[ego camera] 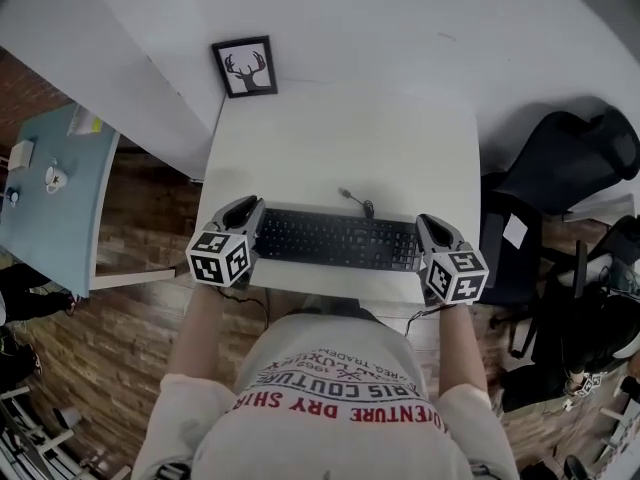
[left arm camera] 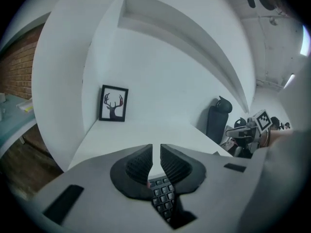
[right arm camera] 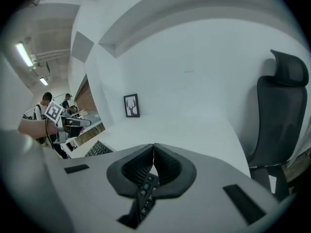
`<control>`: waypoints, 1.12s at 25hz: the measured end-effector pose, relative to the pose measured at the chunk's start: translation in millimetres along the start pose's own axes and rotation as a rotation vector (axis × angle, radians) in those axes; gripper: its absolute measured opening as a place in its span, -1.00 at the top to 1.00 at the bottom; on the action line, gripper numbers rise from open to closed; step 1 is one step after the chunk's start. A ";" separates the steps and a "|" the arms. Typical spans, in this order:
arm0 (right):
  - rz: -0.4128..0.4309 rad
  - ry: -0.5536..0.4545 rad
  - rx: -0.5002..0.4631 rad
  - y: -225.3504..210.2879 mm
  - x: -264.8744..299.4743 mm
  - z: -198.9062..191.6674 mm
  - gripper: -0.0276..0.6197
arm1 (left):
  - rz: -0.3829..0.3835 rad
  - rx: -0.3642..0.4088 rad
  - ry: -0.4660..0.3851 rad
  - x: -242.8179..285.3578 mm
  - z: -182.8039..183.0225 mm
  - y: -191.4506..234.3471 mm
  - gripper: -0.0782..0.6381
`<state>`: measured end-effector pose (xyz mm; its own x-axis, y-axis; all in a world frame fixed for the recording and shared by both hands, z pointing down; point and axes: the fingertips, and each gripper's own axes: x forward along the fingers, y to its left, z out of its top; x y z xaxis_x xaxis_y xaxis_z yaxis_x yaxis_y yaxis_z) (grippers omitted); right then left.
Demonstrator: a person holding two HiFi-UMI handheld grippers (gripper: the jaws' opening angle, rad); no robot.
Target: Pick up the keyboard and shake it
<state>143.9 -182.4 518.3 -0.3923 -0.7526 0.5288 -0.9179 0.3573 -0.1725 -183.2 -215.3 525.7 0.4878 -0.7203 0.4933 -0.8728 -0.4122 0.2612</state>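
Keyboard [ego camera: 335, 238] ends sit clamped inside left gripper [ego camera: 249, 208] and right gripper [ego camera: 429, 224] jaws.

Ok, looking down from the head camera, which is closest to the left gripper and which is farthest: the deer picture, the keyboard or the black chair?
1. keyboard: its left end is gripped in the left gripper.
2. deer picture: at the back of the desk, left side.
3. black chair: past the desk's right side.

Black corded keyboard [ego camera: 335, 238], crosswise over the white desk's [ego camera: 340, 138] near edge, clamped at both ends.
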 end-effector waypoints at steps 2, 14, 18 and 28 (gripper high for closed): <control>-0.010 -0.061 -0.030 8.5 -8.5 20.1 0.84 | 0.004 0.019 -0.013 -2.0 12.0 -10.4 0.64; -0.046 -0.391 -0.193 57.5 -45.4 125.8 0.84 | -0.048 0.297 -0.377 -34.1 139.7 -112.3 0.70; -0.048 -0.464 -0.226 72.6 -58.3 146.3 0.84 | -0.037 0.323 -0.499 -52.3 168.2 -132.7 0.70; -0.054 -0.516 -0.255 78.5 -63.2 155.8 0.84 | -0.032 0.356 -0.541 -52.8 171.6 -148.1 0.70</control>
<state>87.4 -193.0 341.8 -0.3821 -0.9230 0.0462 -0.9192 0.3847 0.0835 -77.0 -211.9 318.5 0.5331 -0.8458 -0.0222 -0.8448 -0.5307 -0.0683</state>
